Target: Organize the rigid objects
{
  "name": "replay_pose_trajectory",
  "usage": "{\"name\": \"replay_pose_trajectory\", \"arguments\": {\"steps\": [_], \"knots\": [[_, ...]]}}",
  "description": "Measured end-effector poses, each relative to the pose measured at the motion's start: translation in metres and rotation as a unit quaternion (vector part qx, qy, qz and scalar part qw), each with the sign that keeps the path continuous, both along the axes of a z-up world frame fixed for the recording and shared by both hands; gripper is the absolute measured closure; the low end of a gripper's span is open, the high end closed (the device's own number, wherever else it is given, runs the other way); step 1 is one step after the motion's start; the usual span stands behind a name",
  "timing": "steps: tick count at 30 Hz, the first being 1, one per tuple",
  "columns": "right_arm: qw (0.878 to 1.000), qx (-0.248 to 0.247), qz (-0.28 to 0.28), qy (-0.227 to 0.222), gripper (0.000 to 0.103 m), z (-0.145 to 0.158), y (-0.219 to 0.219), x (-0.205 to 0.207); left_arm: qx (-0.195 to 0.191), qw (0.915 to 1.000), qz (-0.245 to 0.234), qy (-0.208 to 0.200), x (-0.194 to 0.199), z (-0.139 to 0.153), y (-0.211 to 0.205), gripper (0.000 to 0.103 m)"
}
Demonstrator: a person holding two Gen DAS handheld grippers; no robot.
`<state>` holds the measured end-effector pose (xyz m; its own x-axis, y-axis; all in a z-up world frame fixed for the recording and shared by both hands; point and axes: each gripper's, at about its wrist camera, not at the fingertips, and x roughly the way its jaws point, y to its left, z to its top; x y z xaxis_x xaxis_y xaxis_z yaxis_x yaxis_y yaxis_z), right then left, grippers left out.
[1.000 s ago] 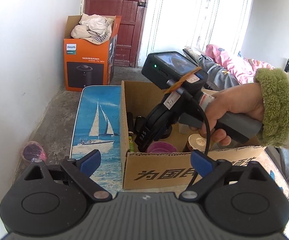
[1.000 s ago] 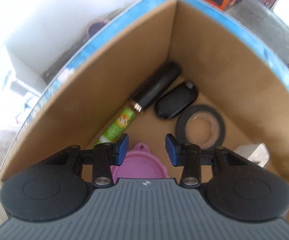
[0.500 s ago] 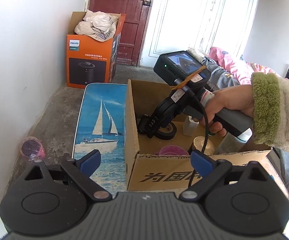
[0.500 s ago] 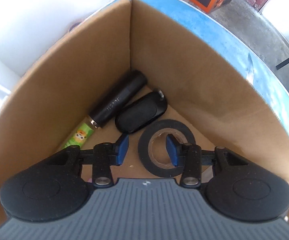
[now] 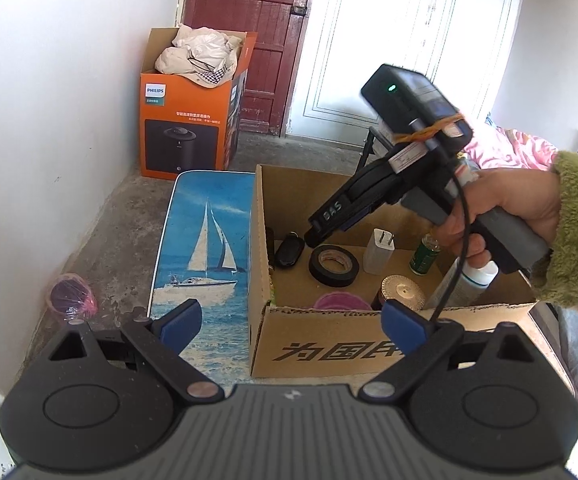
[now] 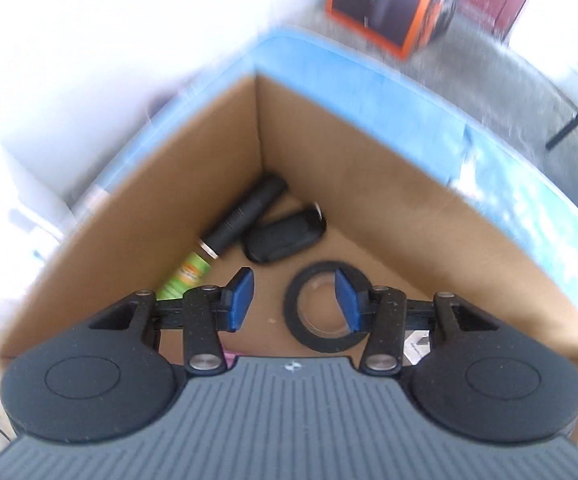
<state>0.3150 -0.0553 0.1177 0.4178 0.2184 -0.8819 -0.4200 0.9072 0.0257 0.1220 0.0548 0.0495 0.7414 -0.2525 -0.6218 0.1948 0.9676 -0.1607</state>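
1. Your right gripper (image 6: 293, 300) has its jaws partly apart with nothing between them; they have just been widening. A second ago it sat deep in the cardboard box (image 5: 329, 350); now it has lifted above the rim, tilted steeply down, as the left wrist view shows.
2. The black tape roll (image 6: 327, 306) lies flat on the box floor below that gripper, free of the pads. It reads as just released, so this placement looks finished.
3. Beside the roll, toward the box corner, lie a black key fob (image 6: 285, 238), a black cylinder (image 6: 245, 218) and a green tube (image 6: 185, 276), all along the wall as before.
4. In the left wrist view the box also holds a white charger (image 5: 379, 252), a small green bottle (image 5: 425, 254), a brass-topped jar (image 5: 401, 292), a pink lid (image 5: 341, 303) and a white bottle (image 5: 471, 276) under your right hand (image 5: 501, 204).
5. Your left gripper (image 5: 291, 320) hangs wide open and empty in front of the box, over the sailboat-print board (image 5: 205, 240), hardly shifted.
6. Judged from this, the box is filling well; your next move is probably to fetch another loose item, and none shows in reach here.
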Motion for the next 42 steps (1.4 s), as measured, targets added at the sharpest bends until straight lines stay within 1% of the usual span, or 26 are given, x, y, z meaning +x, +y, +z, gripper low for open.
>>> {"name": "replay_pose_trajectory", "arguments": {"steps": [3, 5, 6, 7, 8, 10, 11, 13, 14, 16, 18, 19, 21, 23, 24, 26, 29, 33, 38, 42], "knots": [[0.997, 0.062, -0.018, -0.041, 0.056, 0.047, -0.022, -0.033, 0.004, 0.9999, 0.009, -0.008, -0.008, 0.01, -0.002, 0.006], [0.992, 0.096, -0.031, -0.075, 0.053, 0.078, -0.037, -0.072, 0.005, 0.9998, 0.01, -0.017, -0.015, 0.016, -0.003, 0.003], [0.989, 0.112, -0.039, -0.092, 0.049, 0.091, -0.046, -0.092, 0.004, 0.9997, 0.009, -0.023, -0.019, 0.02, -0.005, 0.0], [0.985, 0.126, -0.047, -0.108, 0.043, 0.1, -0.055, -0.111, 0.003, 0.9996, 0.009, -0.028, -0.022, 0.024, -0.006, 0.0], [0.98, 0.142, -0.058, -0.124, 0.039, 0.107, -0.067, -0.132, 0.003, 0.9995, 0.011, -0.029, -0.025, 0.027, -0.009, 0.0], [0.971, 0.16, -0.087, -0.152, 0.024, 0.111, -0.085, -0.174, 0.008, 0.9995, 0.02, -0.023, -0.03, 0.031, -0.016, 0.0], [0.968, 0.161, -0.101, -0.162, 0.021, 0.11, -0.092, -0.192, 0.014, 0.9994, 0.026, -0.017, -0.031, 0.032, -0.021, 0.0], [0.96, 0.157, -0.142, -0.181, 0.016, 0.098, -0.107, -0.229, 0.032, 0.9989, 0.035, -0.009, -0.033, 0.032, -0.032, 0.0], [0.955, 0.155, -0.166, -0.189, 0.014, 0.088, -0.113, -0.245, 0.043, 0.9984, 0.036, -0.004, -0.035, 0.03, -0.037, 0.0], [0.947, 0.151, -0.202, -0.197, 0.006, 0.07, -0.12, -0.27, 0.066, 0.9968, 0.043, 0.007, -0.036, 0.027, -0.049, 0.0], [0.938, 0.139, -0.239, -0.209, 0.002, 0.048, -0.124, -0.289, 0.082, 0.9946, 0.061, 0.016, -0.038, 0.023, -0.06, 0.0], [0.936, 0.13, -0.25, -0.214, 0.002, 0.031, -0.124, -0.293, 0.084, 0.9942, 0.066, 0.017, -0.04, 0.022, -0.065, 0.0], [0.933, 0.112, -0.264, -0.218, 0.002, 0.011, -0.124, -0.297, 0.081, 0.9948, 0.057, 0.023, -0.041, 0.02, -0.074, 0.0], [0.932, 0.099, -0.273, -0.218, 0.002, 0.003, -0.124, -0.301, 0.077, 0.9961, 0.03, 0.033, -0.039, 0.017, -0.082, 0.0], [0.931, 0.093, -0.278, -0.217, 0.002, -0.006, -0.126, -0.302, 0.077, 0.996, 0.026, 0.036, -0.037, 0.015, -0.086, 0.0], [0.928, 0.088, -0.289, -0.217, 0.002, -0.015, -0.125, -0.299, 0.084, 0.9952, 0.035, 0.036, -0.037, 0.011, -0.093, 0.0], [0.927, 0.082, -0.295, -0.217, 0.002, -0.024, -0.125, -0.291, 0.092, 0.9942, 0.05, 0.028, -0.036, 0.009, -0.098, 0.0], [0.928, 0.052, -0.304, -0.207, 0.002, -0.028, -0.12, -0.27, 0.109, 0.9919, 0.061, 0.027, -0.032, 0.008, -0.102, 0.0], [0.931, 0.058, -0.303, -0.193, 0.002, -0.033, -0.115, -0.253, 0.128, 0.9888, 0.074, 0.025, -0.024, 0.009, -0.102, 0.0], [0.932, 0.055, -0.305, -0.187, 0.002, -0.035, -0.112, -0.242, 0.126, 0.9883, 0.08, 0.028, -0.018, 0.009, -0.097, 0.0]]}}
